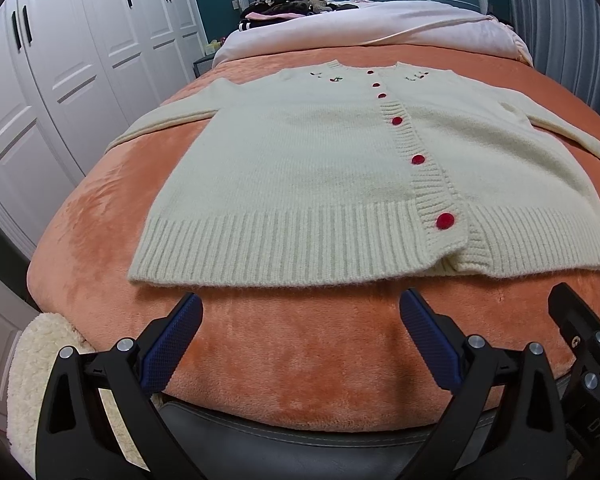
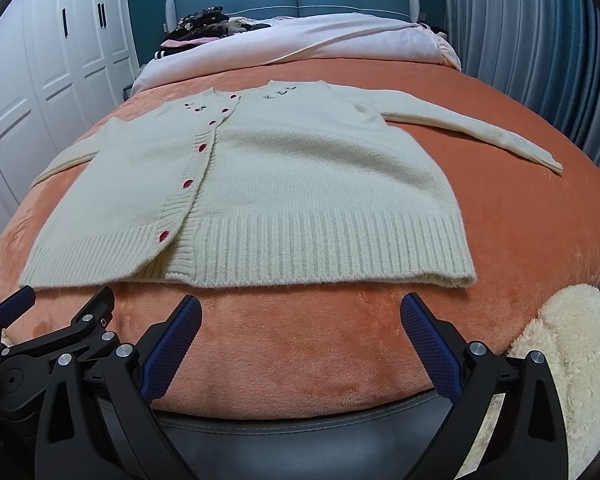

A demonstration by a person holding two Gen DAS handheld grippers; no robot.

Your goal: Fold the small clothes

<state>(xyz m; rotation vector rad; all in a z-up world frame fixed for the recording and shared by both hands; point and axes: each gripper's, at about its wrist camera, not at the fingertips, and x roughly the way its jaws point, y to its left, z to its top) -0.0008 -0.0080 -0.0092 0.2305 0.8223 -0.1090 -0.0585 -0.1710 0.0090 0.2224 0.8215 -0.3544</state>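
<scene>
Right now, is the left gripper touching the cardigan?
Apart. The left wrist view shows orange blanket between the open left gripper and the cardigan hem.

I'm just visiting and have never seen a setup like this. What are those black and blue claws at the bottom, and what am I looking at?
Those are handheld grippers, one in each of a person's hands, each with a camera looking along its fingers. One picture comes from the left gripper, the other from the right gripper. Both are open and hold nothing. Ahead, a cream cardigan with red buttons lies flat, sleeves spread, on an orange blanket covering a bed.
</scene>
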